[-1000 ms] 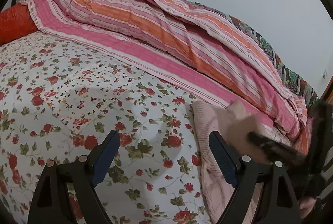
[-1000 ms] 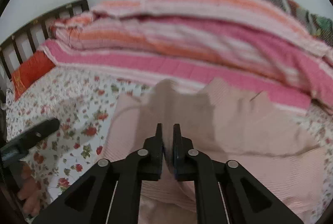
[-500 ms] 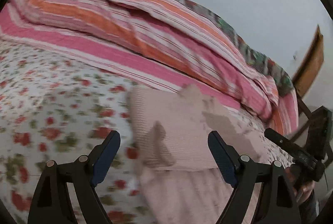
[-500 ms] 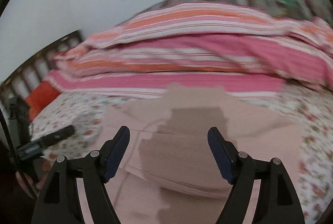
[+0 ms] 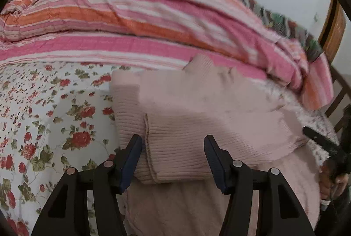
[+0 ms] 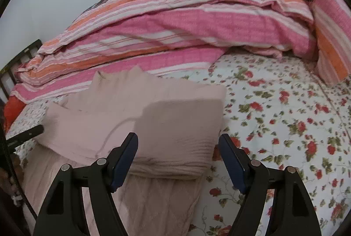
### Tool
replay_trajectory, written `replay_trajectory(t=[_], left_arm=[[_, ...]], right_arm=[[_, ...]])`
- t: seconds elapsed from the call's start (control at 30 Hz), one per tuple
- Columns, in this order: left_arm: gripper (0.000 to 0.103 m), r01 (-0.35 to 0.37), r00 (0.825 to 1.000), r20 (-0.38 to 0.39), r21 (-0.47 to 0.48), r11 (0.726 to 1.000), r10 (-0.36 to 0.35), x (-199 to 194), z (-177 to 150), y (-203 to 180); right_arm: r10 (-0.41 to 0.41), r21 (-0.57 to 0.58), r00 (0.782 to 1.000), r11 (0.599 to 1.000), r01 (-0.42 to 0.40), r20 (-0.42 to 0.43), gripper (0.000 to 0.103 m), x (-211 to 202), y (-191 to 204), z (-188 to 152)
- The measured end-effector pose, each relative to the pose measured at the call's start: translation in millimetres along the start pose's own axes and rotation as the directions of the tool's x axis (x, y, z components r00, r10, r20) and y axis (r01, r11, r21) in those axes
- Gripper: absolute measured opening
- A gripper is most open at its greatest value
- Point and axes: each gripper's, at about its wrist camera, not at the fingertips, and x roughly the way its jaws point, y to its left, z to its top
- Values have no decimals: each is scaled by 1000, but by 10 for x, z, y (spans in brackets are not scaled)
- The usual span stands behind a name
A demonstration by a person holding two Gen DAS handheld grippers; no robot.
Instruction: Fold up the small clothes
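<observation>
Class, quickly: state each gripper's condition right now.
Left gripper: open, holding nothing, over the pink sweater.
Right gripper: open, holding nothing.

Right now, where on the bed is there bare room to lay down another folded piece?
Bare sheet lies to the right of the pink sweater, up to the striped quilt. Another bare stretch lies to its left. The middle is taken by the sweater, with the open left gripper and right gripper over its near fold.

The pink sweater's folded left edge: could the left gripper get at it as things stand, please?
Probably yes. The left gripper is open, its jaws on either side of the sweater fold, and nothing lies between. The right gripper is open too, over the opposite end.
</observation>
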Motion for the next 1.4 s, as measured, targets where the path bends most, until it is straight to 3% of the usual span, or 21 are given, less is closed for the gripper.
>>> replay_trajectory(t=[0.3,0.4,0.5,0.57,0.73,0.83,0.9,1.07,1.23,1.3,1.37,1.4], left_arm=[[56,-54,998,-22,-8,999,53,96,70,-29],[55,-70,997,-16,-32,997,70,147,121,-50],[35,-102,995,-3,-36,994,102,170,147,-84],[8,-101,995,16,-22,995,102,156,163,-106],[7,-26,987,160,-32,999,31,-94,226,-144],[7,2,969,248,-66,998,15,-251,289,-124],[7,-31,966,251,-100,995,56,-236,326,-82],[8,-98,982,147,-146,984,119,-34,289,55],[11,-113,991,63,-134,985,122,85,174,60],[20,-110,991,57,-126,986,118,96,143,44],[47,-92,994,55,-118,989,99,106,125,36],[52,-83,994,61,-112,990,90,106,108,23]], right_arm=[[-25,25,998,999,23,51,75,-32,-73,67],[-19,29,999,999,19,29,75,16,-81,58],[-25,18,1000,1000,25,11,75,58,-68,66],[-32,8,999,999,32,30,75,32,-58,86],[-44,-8,995,999,45,93,75,-63,-40,150],[-34,-5,993,999,35,114,75,-74,-46,200],[-66,4,989,998,66,134,75,-74,-60,229],[-47,29,995,999,45,91,75,61,-126,213],[-73,19,995,997,74,-65,74,351,-146,144],[-88,27,995,996,90,-51,74,329,-158,138],[-92,29,994,995,94,-50,74,329,-167,128],[-94,29,994,995,95,-58,74,346,-170,124]])
